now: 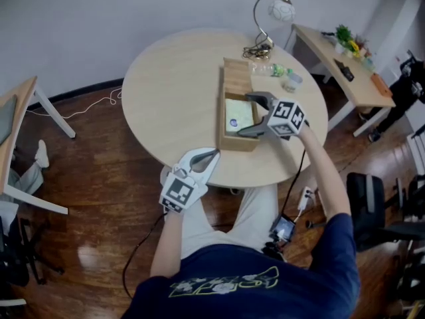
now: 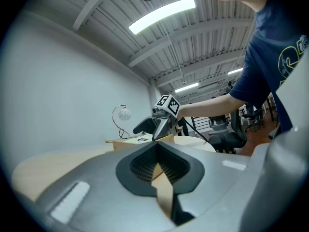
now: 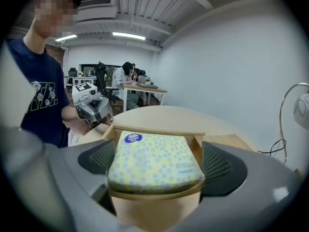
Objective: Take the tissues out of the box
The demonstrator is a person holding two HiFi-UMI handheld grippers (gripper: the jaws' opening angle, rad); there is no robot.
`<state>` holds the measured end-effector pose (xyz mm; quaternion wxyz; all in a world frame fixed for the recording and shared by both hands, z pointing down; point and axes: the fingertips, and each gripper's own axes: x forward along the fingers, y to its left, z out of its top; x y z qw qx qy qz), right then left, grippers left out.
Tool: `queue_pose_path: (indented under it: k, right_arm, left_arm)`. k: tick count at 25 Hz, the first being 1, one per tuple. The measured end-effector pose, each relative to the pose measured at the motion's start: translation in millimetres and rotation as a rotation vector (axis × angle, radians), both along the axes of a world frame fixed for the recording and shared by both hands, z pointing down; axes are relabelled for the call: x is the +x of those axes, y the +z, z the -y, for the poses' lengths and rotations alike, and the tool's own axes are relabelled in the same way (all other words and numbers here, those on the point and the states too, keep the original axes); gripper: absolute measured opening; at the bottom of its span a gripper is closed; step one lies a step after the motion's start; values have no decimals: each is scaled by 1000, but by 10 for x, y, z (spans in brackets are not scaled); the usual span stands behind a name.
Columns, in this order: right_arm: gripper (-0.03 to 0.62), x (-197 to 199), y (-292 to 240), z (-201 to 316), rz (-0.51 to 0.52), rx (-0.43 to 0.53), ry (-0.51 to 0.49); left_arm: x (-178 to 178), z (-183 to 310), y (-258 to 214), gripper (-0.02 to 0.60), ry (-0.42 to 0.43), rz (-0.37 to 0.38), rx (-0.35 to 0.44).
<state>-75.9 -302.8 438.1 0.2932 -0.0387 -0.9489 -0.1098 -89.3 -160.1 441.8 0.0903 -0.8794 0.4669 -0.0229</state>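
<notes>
We log: navy short-sleeved T-shirt point(image 1: 265, 274), yellow-green print point(image 1: 222, 284); pale trousers point(image 1: 249, 211); left gripper point(image 1: 214, 154), right gripper point(image 1: 245, 115) grey, black-white marker cubes point(image 1: 180, 193), black cables point(image 1: 135, 254).

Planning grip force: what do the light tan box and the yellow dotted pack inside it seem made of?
Light tan rectangular box: probably bare wood or plywood, matte, thick plain walls. Yellow dotted tissue pack: apparently soft plastic film, faint sheen, rounded sagging edges.

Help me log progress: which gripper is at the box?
The right gripper: its open jaws flank the tissue pack in the wooden box; the left gripper, shut, hangs at the table's edge.
</notes>
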Motion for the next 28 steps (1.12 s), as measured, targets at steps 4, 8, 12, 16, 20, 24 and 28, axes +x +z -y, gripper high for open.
queue_pose_path:
  k: [4,8,12,16,20,24,28]
  right_arm:
    - [579,37,197,153,-67,-67,39]
    - [584,36,271,180,-142,-109,57]
    - [584,-1,268,125,-180,-155,67]
    - [584,-9,291,156,-184,-170,80]
    - [584,5,325,205,-186,-170,115]
    - [565,35,307,206,-185,-164,122]
    - [538,54,297,219,-158,-158,115]
  left_arm:
    - [-2,-3,5,2,-6,-14,-9]
    - [0,1,7,2,-13,-32,-18]
    - [-4,1,8,2,-17,-27,-10]
    - [-13,4,0,2,-27,-30,-8]
    - [-9,5,8,2,-25,-26,-5]
    - [-11,2,-3,2,-33,-28,0]
    - [-18,8,-22,2,-40,-34,6]
